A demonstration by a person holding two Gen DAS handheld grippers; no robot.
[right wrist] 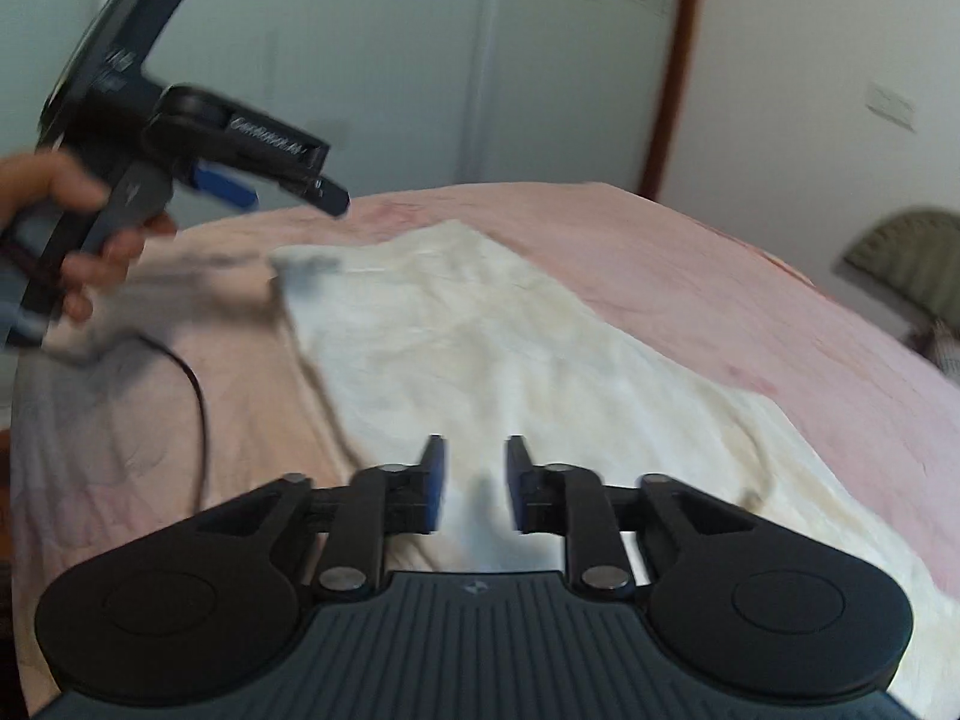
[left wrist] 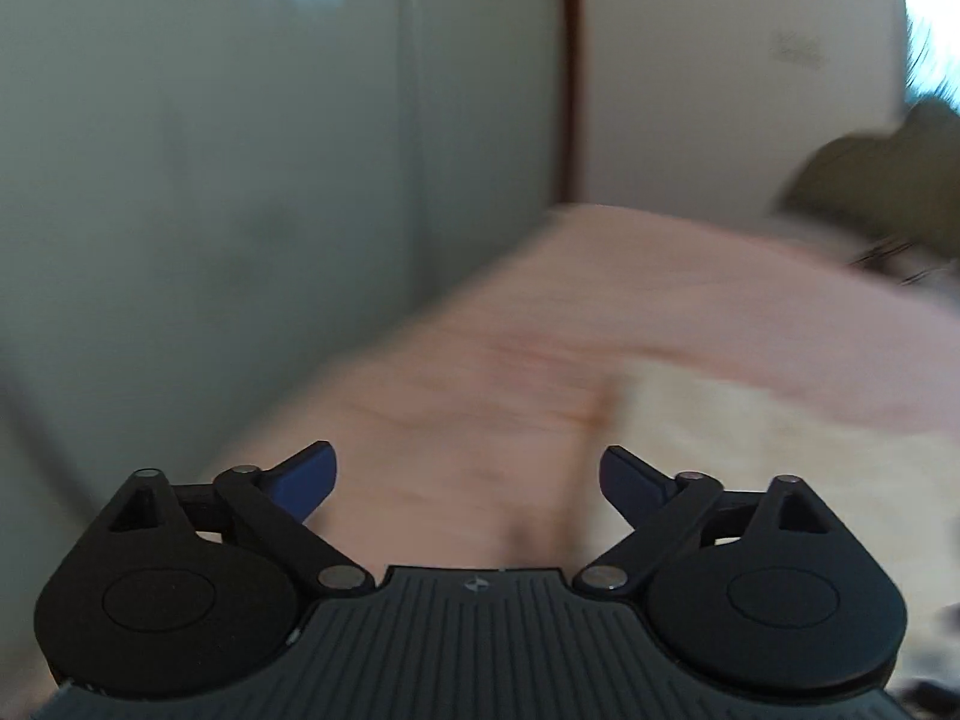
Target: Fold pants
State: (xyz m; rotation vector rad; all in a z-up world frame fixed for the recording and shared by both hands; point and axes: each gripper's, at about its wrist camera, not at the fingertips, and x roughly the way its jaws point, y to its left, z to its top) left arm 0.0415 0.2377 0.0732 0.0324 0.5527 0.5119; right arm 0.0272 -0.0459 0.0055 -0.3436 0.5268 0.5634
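While cream pants (right wrist: 480,360) lie on the pink bedsheet (right wrist: 750,300), both hand-held grippers, left (left wrist: 468,480) and right (right wrist: 474,480), hang released, grasping nothing.

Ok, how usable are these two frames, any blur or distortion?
Left wrist view: heavy motion smear over the pink bedsheet and cream pants; only the left hand-held gripper is sharp. Right wrist view: the pants are mildly soft, the other gripper is streaked, and fisheye bends the door frame.

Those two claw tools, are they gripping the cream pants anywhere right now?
No. The left gripper is wide open over the pink bedsheet. The right gripper is open above the pants, pinching nothing.
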